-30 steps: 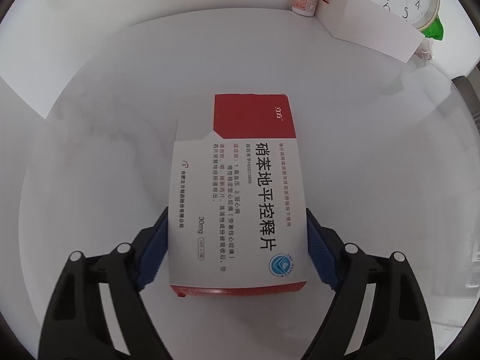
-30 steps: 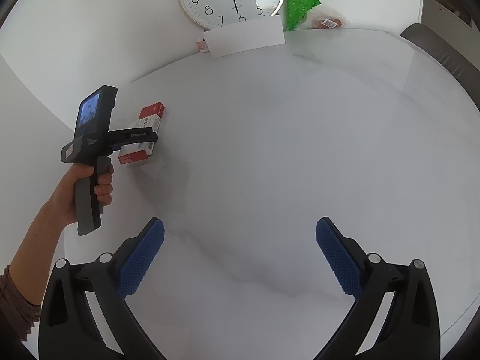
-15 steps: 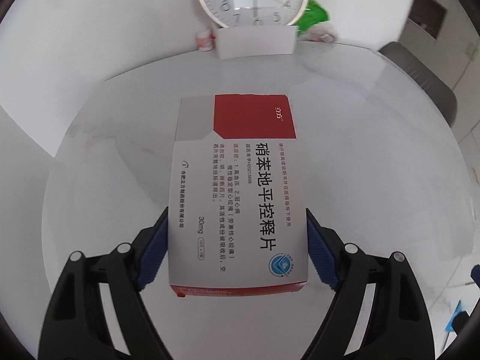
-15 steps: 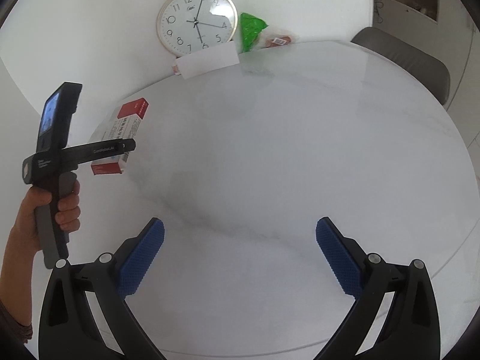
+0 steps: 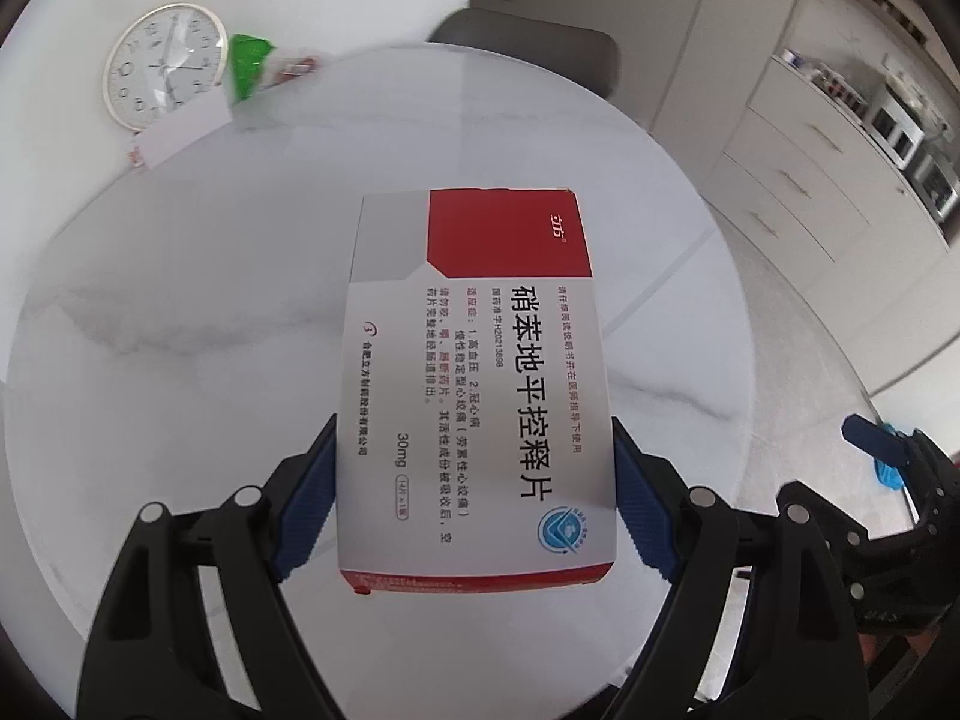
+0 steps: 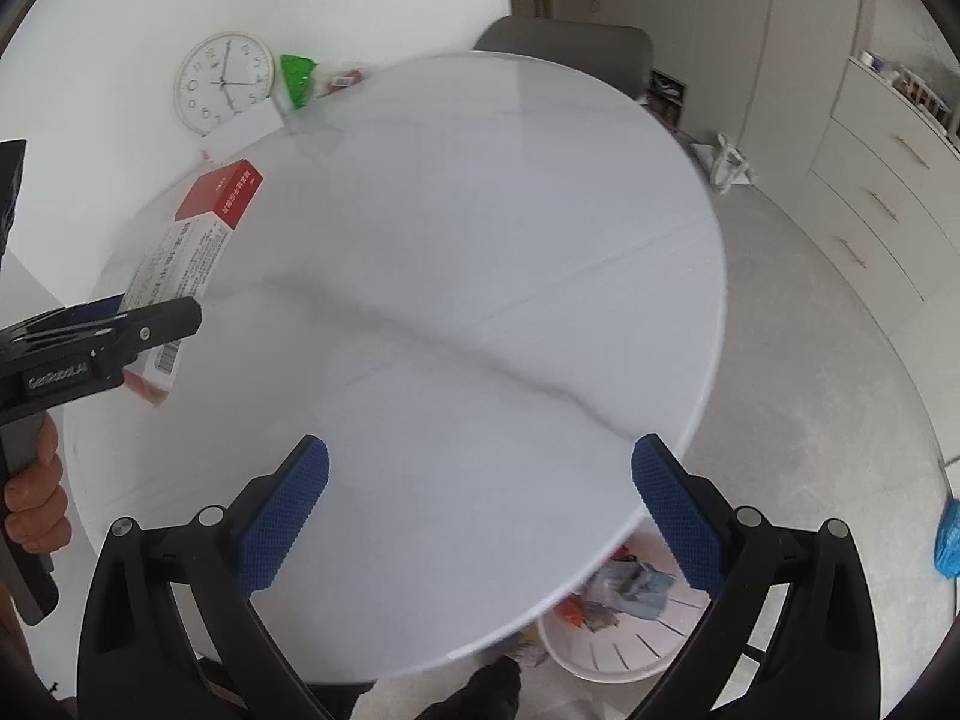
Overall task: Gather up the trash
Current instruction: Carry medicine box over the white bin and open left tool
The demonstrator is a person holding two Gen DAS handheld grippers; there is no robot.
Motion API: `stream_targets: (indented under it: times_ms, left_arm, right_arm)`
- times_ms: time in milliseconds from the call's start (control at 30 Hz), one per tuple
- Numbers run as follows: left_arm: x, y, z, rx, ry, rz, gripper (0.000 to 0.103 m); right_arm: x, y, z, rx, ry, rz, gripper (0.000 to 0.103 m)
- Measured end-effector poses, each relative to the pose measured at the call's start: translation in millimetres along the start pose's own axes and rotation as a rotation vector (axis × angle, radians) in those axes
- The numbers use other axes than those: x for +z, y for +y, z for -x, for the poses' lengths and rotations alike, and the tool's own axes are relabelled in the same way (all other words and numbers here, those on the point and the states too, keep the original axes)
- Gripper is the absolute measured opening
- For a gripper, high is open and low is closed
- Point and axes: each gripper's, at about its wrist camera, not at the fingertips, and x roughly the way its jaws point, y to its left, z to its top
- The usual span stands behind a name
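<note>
Medicine box (image 5: 474, 384), red and white, sits clamped between the blue pads of the left gripper (image 5: 474, 504), held in the air above the round white table (image 5: 180, 420). The right gripper (image 6: 480, 516) hangs with its jaws wide apart and nothing between them. A white waste basket (image 6: 618, 654), already holding scraps, shows past the table edge at about five o'clock in the right wrist view. The pads grip only the box's near end, so a quick swing could likely twist it loose and drop it short of the basket. Green wrapper (image 6: 297, 81) waits at eleven o'clock beside the clock (image 6: 223, 83).
</note>
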Motion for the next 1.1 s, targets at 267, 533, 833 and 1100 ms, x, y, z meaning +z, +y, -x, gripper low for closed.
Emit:
stream_targets:
  times_ms: [267,533,833,1100]
  left_arm:
    - [-70.7,-180.5,-12.1,-0.126,0.102,-0.2,0.079]
    - [-103.5,-271.9,-44.0,-0.144,0.194,-0.361,0.079]
    - [-119.2,-301.7,-81.5,-0.179,0.291,-0.432,0.079]
    - [-113.4,-297.3,-93.7,-0.168,0.327,-0.458,0.09]
  right_arm:
    - [-79.3,-149.2,42.1,-0.138,0.006,-0.125,0.1]
    - [-129.0,-220.1,57.6,-0.184,0.01,-0.269,0.1]
    - [-147.7,-240.8,53.3,-0.178,0.012,-0.351,0.1]
    - [-149.8,-246.0,50.6,-0.184,0.013,-0.385,0.1]
